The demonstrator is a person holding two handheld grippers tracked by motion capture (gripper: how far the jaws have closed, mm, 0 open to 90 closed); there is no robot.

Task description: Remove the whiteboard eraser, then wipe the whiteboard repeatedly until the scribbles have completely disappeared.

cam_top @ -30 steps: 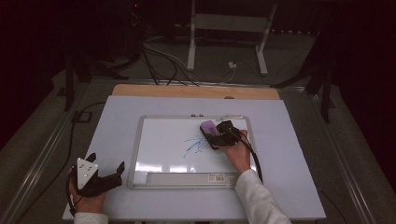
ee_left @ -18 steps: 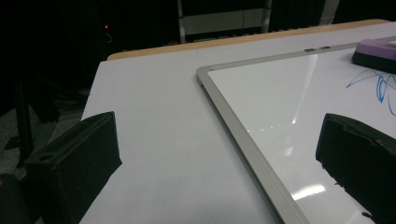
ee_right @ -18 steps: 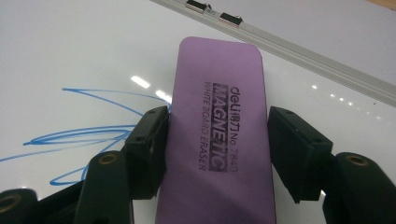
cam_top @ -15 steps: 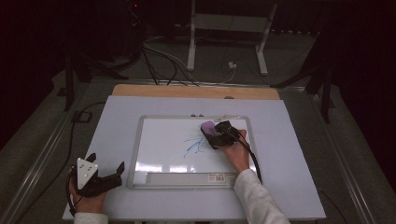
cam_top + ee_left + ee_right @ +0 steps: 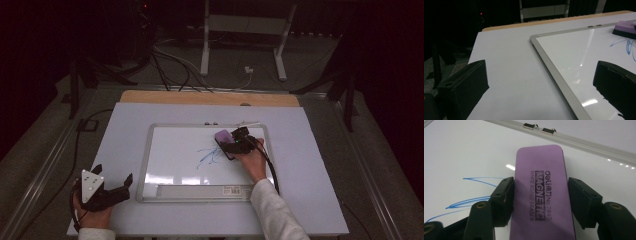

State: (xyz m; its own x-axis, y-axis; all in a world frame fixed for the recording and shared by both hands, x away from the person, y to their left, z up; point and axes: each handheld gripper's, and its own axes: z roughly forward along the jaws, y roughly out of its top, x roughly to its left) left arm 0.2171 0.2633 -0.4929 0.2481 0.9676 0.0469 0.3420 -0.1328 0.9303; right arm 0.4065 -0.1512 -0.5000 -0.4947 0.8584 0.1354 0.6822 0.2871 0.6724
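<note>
You are clamping the right gripper (image 5: 540,202) across the purple eraser (image 5: 542,195), flat on the whiteboard (image 5: 175,150) near its far edge, so it can sweep the blue scribble (image 5: 210,156). Your left gripper (image 5: 107,192), jaws apart, is idling at the table's (image 5: 310,150) near-left corner, out of the way.

- The high view looks forward and down from above the person's side, taking in the whole worktop (image 5: 320,200) and the floor beyond.
- The left gripper view sits low over the worktop's near left, facing across the whiteboard (image 5: 559,75).
- The right gripper view looks down, very close, on the purple eraser (image 5: 541,195).
- All three share whiteboard, eraser and blue scribble (image 5: 210,156).
</note>
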